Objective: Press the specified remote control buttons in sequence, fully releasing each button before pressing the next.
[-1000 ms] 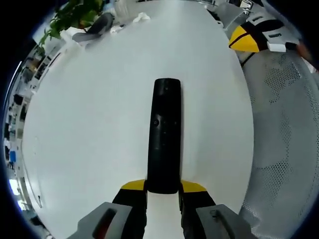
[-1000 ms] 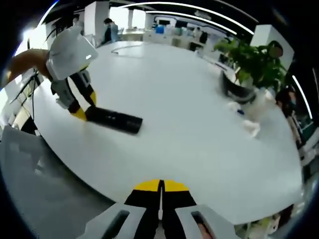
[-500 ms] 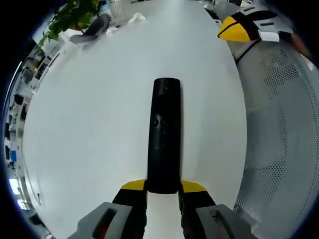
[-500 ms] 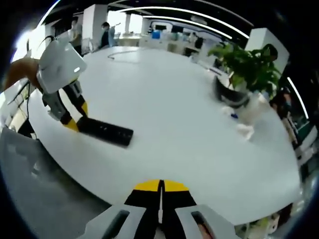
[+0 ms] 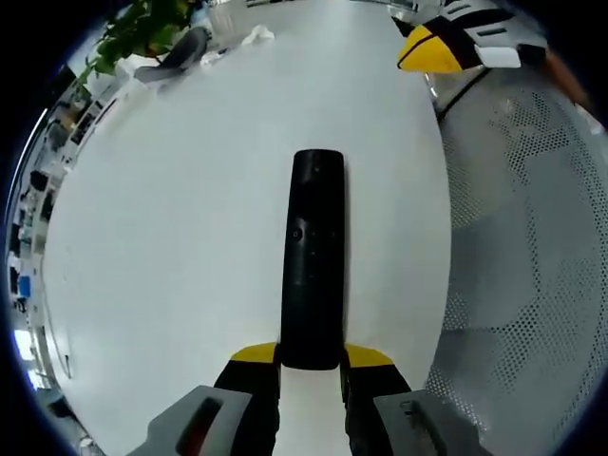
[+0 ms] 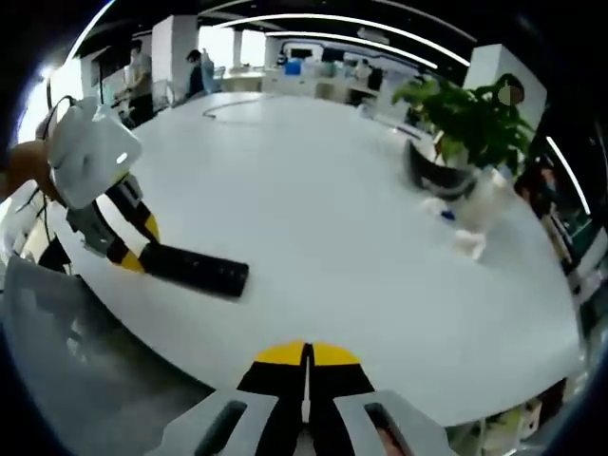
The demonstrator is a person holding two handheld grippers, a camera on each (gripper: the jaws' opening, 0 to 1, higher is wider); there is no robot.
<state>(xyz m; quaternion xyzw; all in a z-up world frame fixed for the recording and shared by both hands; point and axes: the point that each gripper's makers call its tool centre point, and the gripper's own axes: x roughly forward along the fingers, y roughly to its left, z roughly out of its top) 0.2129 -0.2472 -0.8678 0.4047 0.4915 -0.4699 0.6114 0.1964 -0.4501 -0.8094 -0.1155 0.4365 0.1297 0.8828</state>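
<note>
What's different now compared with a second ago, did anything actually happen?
Little. The left gripper still clamps the black remote by its near end, and the right gripper stays shut, holding nothing. In each view the other gripper has slid sideways, but both cameras moved. The remote stays on the white table.

A broad white tabletop (image 6: pixel 342 218) with a rounded edge spreads through an open office lit by long ceiling light strips (image 6: pixel 332 19). At its far right stands a leafy green plant (image 6: pixel 470 104) (its pot is hard to make out), and grey perforated mesh (image 5: pixel 532 237) lies beside the tabletop's right edge.
</note>
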